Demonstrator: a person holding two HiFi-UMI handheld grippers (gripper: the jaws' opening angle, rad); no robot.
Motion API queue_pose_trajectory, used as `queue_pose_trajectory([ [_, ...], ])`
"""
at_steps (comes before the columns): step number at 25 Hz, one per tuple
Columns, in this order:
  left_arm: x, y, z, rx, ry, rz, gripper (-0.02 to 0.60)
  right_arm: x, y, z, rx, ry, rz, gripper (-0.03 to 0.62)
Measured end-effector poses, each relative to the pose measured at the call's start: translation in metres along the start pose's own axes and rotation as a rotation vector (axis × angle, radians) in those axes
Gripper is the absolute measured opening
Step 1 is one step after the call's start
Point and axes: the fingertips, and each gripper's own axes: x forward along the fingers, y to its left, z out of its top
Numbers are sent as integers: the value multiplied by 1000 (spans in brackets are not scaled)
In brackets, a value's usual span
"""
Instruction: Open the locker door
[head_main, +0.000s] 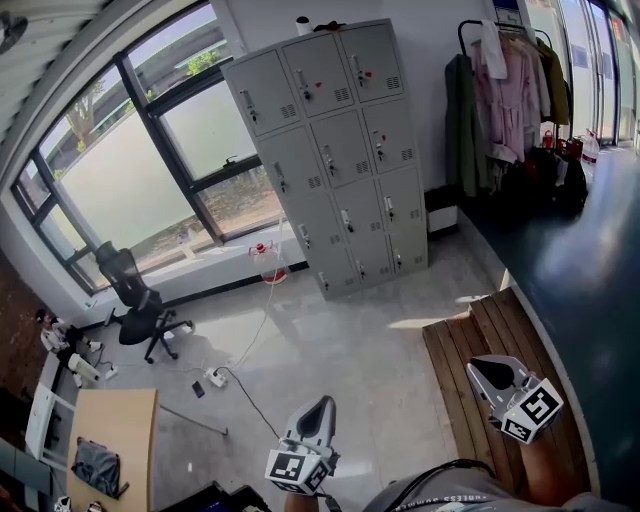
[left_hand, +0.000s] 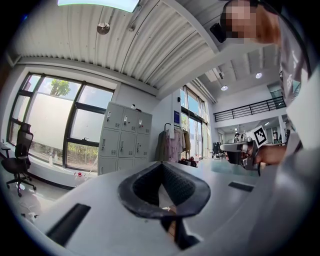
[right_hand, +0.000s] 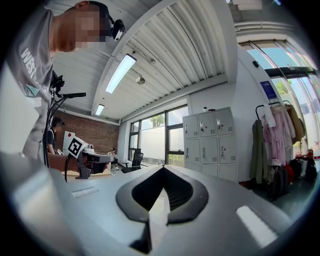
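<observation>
The grey locker bank (head_main: 335, 150) stands against the far wall with all its doors closed; it also shows as the locker bank (left_hand: 125, 137) and the locker bank (right_hand: 210, 142). Both grippers are held level, far from it across the floor. My left gripper (head_main: 322, 402) is low in the head view, its jaws together with nothing between them, as the left gripper (left_hand: 161, 165) shows in its own view. My right gripper (head_main: 492, 366) hovers over a wooden bench, and the right gripper (right_hand: 162, 169) is likewise shut and empty.
A black office chair (head_main: 140, 295) stands by the windows at the left. A clothes rack (head_main: 510, 90) with hanging garments is right of the lockers. The wooden bench (head_main: 470, 350) and a dark counter (head_main: 590, 260) line the right side. A power strip (head_main: 215, 378) with its cable lies on the floor, near a wooden desk (head_main: 110, 440).
</observation>
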Motion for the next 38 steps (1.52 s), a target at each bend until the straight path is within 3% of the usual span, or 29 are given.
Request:
queue_pose_trajectory([
  [23,15,90,5,38,-25,-55,6,86,11,12,-24,-44,-51,-6],
  [31,56,116,4,25,-30,-69,8,129,-15,14,-32,-46,-51,-6],
  [38,109,151,-3,18,12,-43,8,183,-58,4,-7,-55,-35,-6],
])
